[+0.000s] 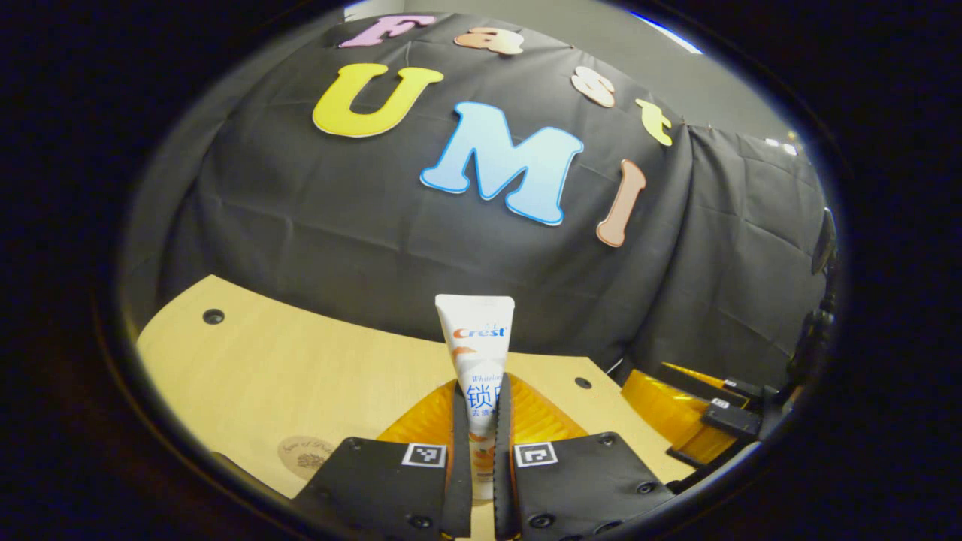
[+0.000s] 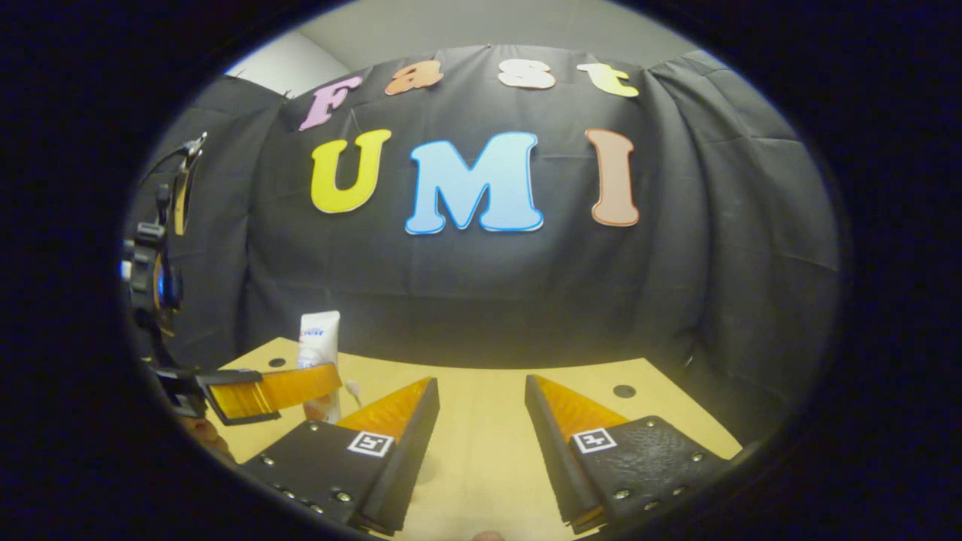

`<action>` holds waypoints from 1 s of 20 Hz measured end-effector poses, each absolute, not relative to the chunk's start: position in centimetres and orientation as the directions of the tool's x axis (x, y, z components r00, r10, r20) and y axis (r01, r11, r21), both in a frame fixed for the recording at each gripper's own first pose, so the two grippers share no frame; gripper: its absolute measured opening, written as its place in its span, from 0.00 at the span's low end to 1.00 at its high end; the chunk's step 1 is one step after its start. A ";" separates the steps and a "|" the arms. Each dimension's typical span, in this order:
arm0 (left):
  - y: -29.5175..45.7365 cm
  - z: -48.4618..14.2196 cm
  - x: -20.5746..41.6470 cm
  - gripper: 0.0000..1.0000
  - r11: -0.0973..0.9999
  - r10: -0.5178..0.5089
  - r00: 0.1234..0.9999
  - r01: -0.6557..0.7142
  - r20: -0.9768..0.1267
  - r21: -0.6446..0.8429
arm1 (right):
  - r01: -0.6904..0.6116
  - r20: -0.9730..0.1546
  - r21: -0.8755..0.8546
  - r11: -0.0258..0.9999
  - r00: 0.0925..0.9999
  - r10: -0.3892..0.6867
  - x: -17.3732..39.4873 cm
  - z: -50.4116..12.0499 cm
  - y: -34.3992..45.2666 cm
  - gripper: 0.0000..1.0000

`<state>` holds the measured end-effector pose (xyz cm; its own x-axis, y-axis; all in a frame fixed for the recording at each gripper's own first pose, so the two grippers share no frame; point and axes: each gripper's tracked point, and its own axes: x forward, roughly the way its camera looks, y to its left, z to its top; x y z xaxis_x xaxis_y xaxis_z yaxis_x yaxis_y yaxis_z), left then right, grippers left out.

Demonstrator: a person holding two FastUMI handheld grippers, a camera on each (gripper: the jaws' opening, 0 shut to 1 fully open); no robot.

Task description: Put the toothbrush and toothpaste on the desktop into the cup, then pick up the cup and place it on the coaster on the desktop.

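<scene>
A: In the left gripper view, what lay at the lower left of the frame?

B: A round pale-brown coaster (image 1: 307, 455) with a printed pattern, flat on the light wooden desktop (image 1: 285, 368), partly cut off by the left gripper's body.

A: And at the bottom centre?

B: The left gripper (image 1: 482, 436) was clenched on a white plastic toothpaste tube (image 1: 476, 338) with blue and orange print. Both fingers pressed its flat sides, and the tube stood upright, its crimped end rising above the fingertips against the black cloth wall (image 1: 361, 218).

A: Further right?

B: At the lower right edge the right gripper (image 1: 703, 417) showed, seen from the side over the desktop, apart from the tube.

A: Now the right gripper view, from the left.

B: At the left edge the left gripper (image 2: 274, 391) appeared side-on, with the toothpaste tube (image 2: 319, 334) standing upright in its grasp above the desktop (image 2: 481, 421). Part of a hand (image 2: 199, 432) showed just below it.

A: And the centre?

B: The right gripper (image 2: 481, 394) stood released, its fingers well apart with bare desktop between them and nothing held.

A: The lower end of the tube?

B: Hidden behind the fingers; I could not tell what was under it.
</scene>
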<state>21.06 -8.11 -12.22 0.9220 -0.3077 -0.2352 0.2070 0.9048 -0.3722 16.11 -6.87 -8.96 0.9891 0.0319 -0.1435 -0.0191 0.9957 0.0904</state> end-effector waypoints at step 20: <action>-10.4 -16.9 26.0 0.19 0.948 -0.257 0.948 0.209 -0.187 -0.240 | 0.041 -0.208 0.074 0.996 0.978 -0.025 12.4 -10.9 -10.9 0.72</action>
<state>25.96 -10.40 -16.85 0.9482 -0.2568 -0.1869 0.2093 0.9479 -0.2403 12.37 -10.94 -10.95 0.9778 -0.0246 -0.2081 0.0409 0.9964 0.0744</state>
